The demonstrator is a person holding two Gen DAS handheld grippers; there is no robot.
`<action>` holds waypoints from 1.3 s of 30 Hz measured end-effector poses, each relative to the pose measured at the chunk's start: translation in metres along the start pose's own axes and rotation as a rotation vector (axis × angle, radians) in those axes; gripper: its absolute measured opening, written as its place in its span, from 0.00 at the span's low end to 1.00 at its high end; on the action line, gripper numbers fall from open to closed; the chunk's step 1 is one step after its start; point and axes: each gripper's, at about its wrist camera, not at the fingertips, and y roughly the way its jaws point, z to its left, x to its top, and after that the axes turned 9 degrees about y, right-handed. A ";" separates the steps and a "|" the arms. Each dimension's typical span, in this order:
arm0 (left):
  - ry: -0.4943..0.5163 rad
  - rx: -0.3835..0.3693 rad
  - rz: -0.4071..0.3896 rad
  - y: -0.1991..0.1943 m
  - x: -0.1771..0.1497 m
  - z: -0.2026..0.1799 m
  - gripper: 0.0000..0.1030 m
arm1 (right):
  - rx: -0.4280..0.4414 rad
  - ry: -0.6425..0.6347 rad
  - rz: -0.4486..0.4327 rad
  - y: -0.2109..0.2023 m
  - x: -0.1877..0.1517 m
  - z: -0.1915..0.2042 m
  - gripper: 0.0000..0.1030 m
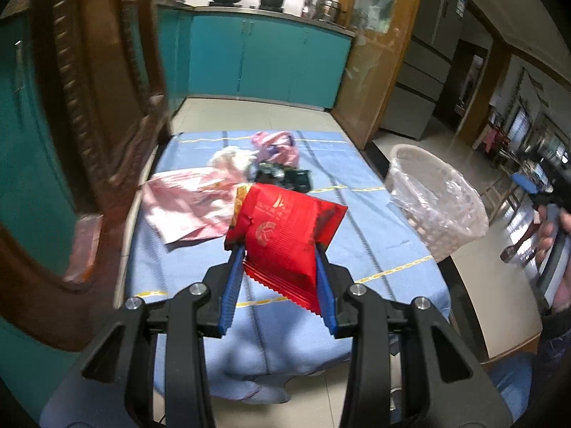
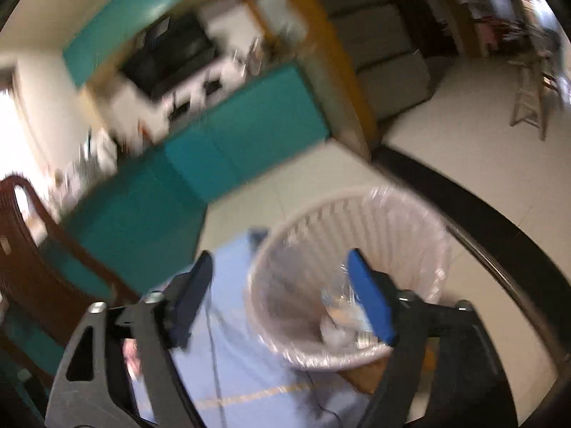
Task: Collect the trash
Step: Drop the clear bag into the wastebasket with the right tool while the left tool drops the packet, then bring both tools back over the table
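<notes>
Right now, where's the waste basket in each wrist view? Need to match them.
Left wrist: waste basket at right of centre, off the right edge of the blue tablecloth.
Right wrist: waste basket low centre, seen from above between the open fingers, trash inside.
Shared landmark: teal cabinets behind the table.

Wrappers mid-table — basket at right edge.

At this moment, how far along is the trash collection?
Partly done: the lined basket already holds some scraps. In hand: the left claw grips a red wrapper. The right claw is open. Left: pink bags and dark wrappers on the table.
</notes>
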 end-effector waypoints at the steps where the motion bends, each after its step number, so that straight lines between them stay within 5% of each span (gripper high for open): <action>1: 0.007 -0.012 0.005 0.003 0.003 -0.006 0.38 | 0.003 0.025 -0.041 -0.008 0.003 -0.003 0.81; 10: 0.194 -0.235 -0.048 0.054 0.114 -0.172 0.43 | -0.010 0.179 -0.179 -0.032 0.016 -0.038 0.81; 13: 0.214 -0.238 -0.014 0.092 0.144 -0.221 0.76 | -0.004 0.194 -0.194 -0.037 0.019 -0.041 0.81; 15: 0.210 -0.182 0.007 0.102 0.145 -0.227 0.80 | 0.010 0.190 -0.179 -0.036 0.017 -0.042 0.81; 18: 0.220 -0.163 0.001 0.089 0.130 -0.211 0.81 | 0.043 0.173 -0.126 -0.030 0.015 -0.039 0.81; 23: 0.202 -0.014 -0.029 0.048 0.088 -0.144 0.89 | 0.084 0.040 -0.001 -0.015 -0.005 -0.001 0.81; 32: 0.061 0.180 -0.010 -0.012 -0.003 -0.029 0.93 | 0.189 -0.401 0.364 0.007 -0.125 0.112 0.81; 39: 0.029 0.265 -0.049 -0.031 -0.019 0.005 0.94 | 0.206 -0.613 0.422 0.004 -0.180 0.144 0.81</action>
